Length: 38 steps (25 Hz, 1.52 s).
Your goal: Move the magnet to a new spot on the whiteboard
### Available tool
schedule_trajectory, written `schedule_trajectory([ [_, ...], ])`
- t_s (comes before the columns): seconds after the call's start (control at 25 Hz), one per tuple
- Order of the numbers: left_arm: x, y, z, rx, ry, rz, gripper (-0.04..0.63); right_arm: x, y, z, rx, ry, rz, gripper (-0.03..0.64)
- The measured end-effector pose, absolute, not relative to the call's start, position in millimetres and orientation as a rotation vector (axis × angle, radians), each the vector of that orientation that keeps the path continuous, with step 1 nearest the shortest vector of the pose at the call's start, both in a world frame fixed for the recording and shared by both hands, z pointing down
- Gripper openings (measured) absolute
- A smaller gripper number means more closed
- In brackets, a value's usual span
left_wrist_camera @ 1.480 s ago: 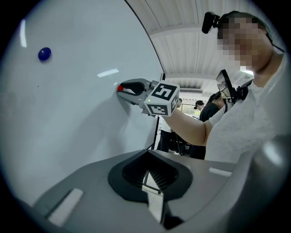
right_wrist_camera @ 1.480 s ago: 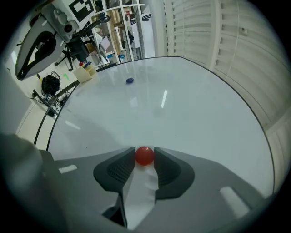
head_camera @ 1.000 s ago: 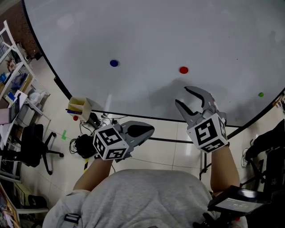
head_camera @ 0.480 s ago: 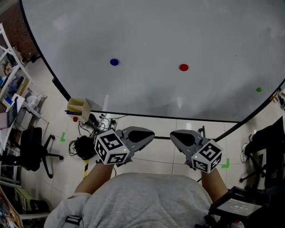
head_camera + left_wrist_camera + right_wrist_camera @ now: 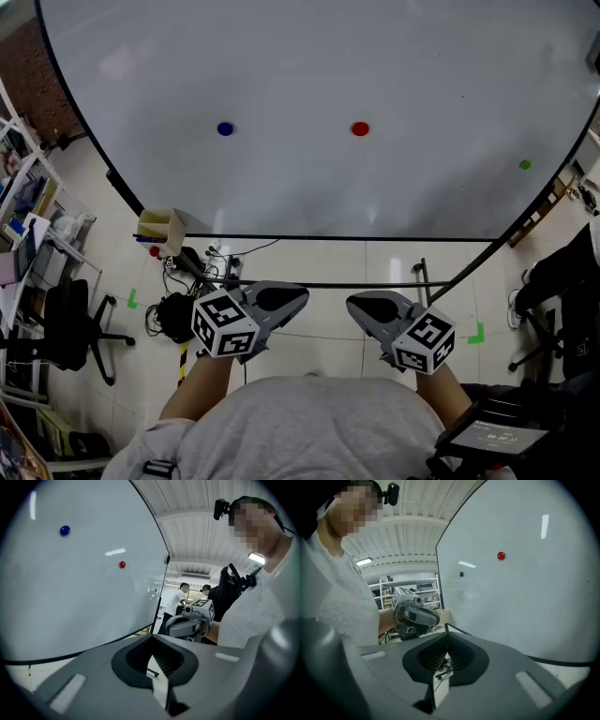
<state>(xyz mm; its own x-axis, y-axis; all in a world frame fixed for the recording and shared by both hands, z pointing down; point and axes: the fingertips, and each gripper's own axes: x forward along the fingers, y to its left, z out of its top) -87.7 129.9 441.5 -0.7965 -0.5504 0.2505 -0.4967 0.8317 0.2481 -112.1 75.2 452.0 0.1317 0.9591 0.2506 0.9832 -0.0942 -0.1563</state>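
The whiteboard (image 5: 309,66) fills the upper head view. On it sit a blue magnet (image 5: 225,128), a red magnet (image 5: 360,128) and a green magnet (image 5: 525,164). Both grippers hang low near my torso, below the board's bottom edge and well away from the magnets. My left gripper (image 5: 292,298) is shut and empty, and so is my right gripper (image 5: 356,306). The left gripper view shows its shut jaws (image 5: 154,660), the blue magnet (image 5: 64,530) and the red magnet (image 5: 122,565). The right gripper view shows its shut jaws (image 5: 443,660), the red magnet (image 5: 501,555) and the blue magnet (image 5: 461,574).
A yellow box (image 5: 161,225) hangs at the board's lower left corner, with cables (image 5: 173,309) on the floor under it. An office chair (image 5: 75,314) and shelves stand at the left. The board's stand bar (image 5: 328,284) crosses the tiled floor. Two people (image 5: 180,595) stand far behind.
The right gripper, open and raised just below the red magnet a second ago, has shut and dropped back beside the left gripper. The red magnet stays on the board.
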Motion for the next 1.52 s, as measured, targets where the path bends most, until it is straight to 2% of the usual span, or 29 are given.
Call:
schedule_trajectory([
  [0.56, -24.4, -15.1, 442.8, 0.806, -2.65, -0.315, -0.018, -27.7, -36.2, 453.3, -2.194, -1.724, 0.039, 0.004],
  [1.52, 48.5, -36.4, 392.8, 0.941, -2.718, -0.121, -0.018, 36.0, -60.1, 414.7, -2.194, -1.891, -0.064, 0.003],
])
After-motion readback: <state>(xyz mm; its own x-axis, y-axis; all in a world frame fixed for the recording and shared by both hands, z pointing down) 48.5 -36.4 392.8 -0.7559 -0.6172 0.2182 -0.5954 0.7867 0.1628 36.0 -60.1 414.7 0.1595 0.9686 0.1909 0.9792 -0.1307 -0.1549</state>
